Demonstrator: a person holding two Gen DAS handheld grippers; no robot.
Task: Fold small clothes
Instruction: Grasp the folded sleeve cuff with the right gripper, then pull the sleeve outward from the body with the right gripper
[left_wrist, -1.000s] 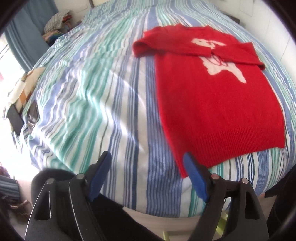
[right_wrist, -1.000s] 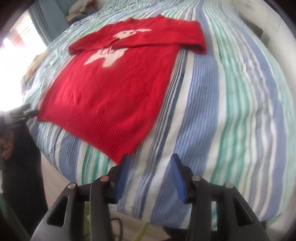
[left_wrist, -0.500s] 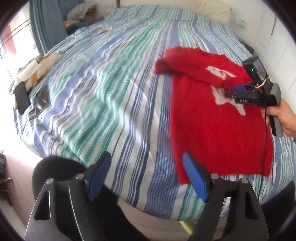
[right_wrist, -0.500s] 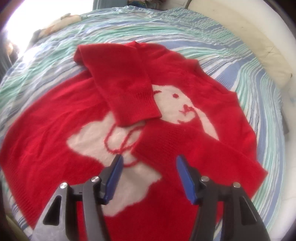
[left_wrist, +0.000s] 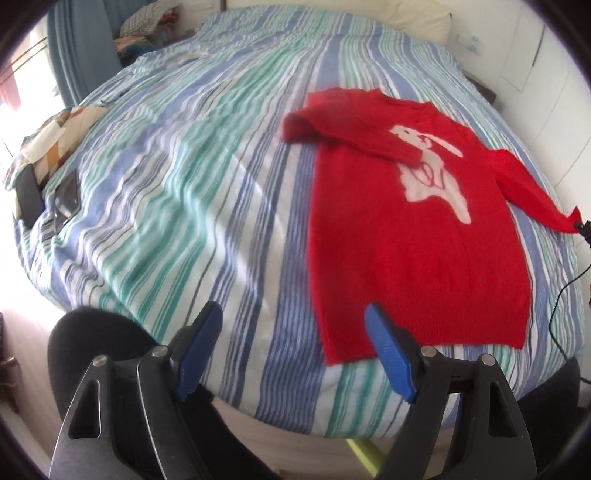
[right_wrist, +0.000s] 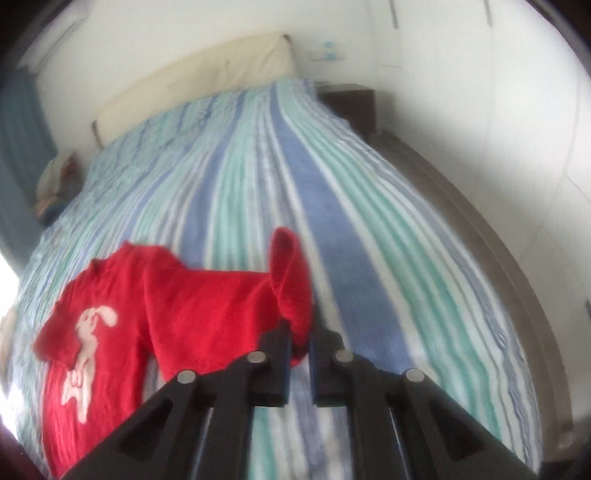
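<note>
A bed (left_wrist: 192, 192) fills both views, covered by a sheet striped lengthwise in blue, teal and white; a cream padded headboard (right_wrist: 192, 79) stands at its far end against a white wall. A dark bedside cabinet (right_wrist: 349, 105) sits just beside the bed's far corner.

The red sweater (left_wrist: 413, 236) lies flat on the bed, hem toward the near edge, with a white rabbit figure (left_wrist: 432, 170) knitted on the chest; no writing or label can be read on it. One sleeve (left_wrist: 351, 136) is folded across the chest, its cuff touching the rabbit. The other sleeve (right_wrist: 291, 280) is stretched out sideways off the body and lifted at the cuff.

The right gripper (right_wrist: 299, 350) is clamped on that cuff, its blue-padded fingers drawn nearly together with red knit bunched between them and rising above. The left gripper (left_wrist: 295, 347) hangs over the near edge of the bed with its blue fingers (left_wrist: 388, 350) spread wide apart and nothing between them, the right-hand finger in front of the sweater's hem corner.

At the bed's left edge lie a patterned cloth (left_wrist: 55, 136) and two dark flat devices (left_wrist: 66, 195), too blurred to read any marking. A heap of clothes (left_wrist: 147, 26) sits near a blue curtain (left_wrist: 77, 48) in the far corner.
</note>
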